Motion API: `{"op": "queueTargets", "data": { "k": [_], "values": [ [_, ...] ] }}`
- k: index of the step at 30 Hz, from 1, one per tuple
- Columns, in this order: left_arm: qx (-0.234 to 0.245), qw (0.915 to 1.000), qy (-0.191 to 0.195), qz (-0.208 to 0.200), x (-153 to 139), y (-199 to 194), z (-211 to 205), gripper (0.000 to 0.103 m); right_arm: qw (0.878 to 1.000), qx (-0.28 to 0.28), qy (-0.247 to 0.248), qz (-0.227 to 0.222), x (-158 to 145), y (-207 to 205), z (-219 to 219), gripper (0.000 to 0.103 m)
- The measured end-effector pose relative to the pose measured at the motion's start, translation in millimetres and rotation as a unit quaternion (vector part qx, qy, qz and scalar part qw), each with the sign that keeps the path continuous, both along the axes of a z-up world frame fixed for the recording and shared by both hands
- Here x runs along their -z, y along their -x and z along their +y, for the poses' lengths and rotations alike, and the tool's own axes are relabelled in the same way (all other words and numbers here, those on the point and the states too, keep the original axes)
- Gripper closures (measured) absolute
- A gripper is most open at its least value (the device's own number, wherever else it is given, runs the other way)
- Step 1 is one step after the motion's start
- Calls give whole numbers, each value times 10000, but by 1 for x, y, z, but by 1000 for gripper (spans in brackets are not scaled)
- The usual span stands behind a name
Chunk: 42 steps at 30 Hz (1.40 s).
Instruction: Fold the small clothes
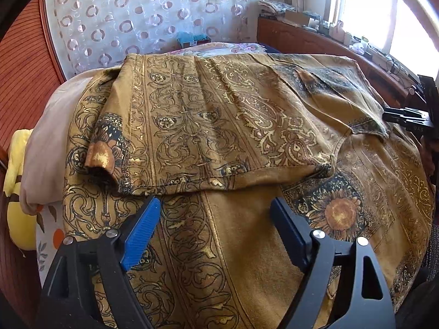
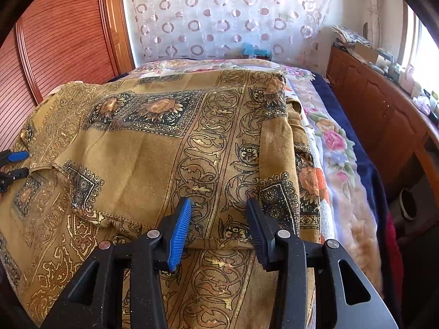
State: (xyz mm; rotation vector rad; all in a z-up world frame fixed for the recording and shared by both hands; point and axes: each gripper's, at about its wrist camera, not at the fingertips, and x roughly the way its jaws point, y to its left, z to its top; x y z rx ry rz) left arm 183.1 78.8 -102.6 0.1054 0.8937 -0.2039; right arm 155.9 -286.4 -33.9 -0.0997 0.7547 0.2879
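The garment (image 1: 208, 115) lies part-folded on the bed (image 2: 337, 148). Left gripper (image 1: 216, 219) and right gripper (image 2: 219, 219) hover wide open, empty, positioned near the hem for the next fold.

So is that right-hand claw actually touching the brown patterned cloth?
Cannot tell. In the right wrist view the right gripper stands open astride the garment's folded hem, but neither view shows contact or a gap plainly.

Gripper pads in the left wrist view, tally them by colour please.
Blue pads: 1
Dark navy pads: 1
Total: 2, both on the left tool, open above the mustard patterned garment.
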Motion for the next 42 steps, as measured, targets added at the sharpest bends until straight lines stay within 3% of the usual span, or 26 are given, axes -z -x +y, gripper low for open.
{"op": "queueTargets", "data": {
  "k": [5, 10, 15, 22, 26, 30, 36, 42],
  "values": [
    [7, 10000, -28, 56, -4, 3, 8, 20, 9998, 5, 196, -38, 4, -1, 10, 58],
    [-415, 9966, 602, -380, -36, 6, 48, 21, 9999, -13, 147, -23, 3, 0, 8, 57],
    [-728, 9953, 445, -467, -45, -8, 66, 40, 9998, -15, 177, -31, 3, 0, 8, 57],
    [-657, 9972, 168, -311, -34, -28, 62, 66, 9999, 9, 161, -35, 2, 1, 6, 57],
    [-725, 9971, -32, -226, -29, -33, 64, 67, 9996, 172, -37, -198, -5, 5, -6, 57],
    [-782, 9968, 35, -176, -27, -34, 68, 67, 9991, 237, -332, -120, -9, 10, -26, 57],
    [-780, 9969, -14, -142, -25, -38, 68, 67, 9996, 126, -252, 42, -12, 6, -34, 57],
    [-739, 9972, -97, -105, -23, -44, 62, 67, 9992, 358, 15, 195, -9, -18, -35, 57]
  ]
}}
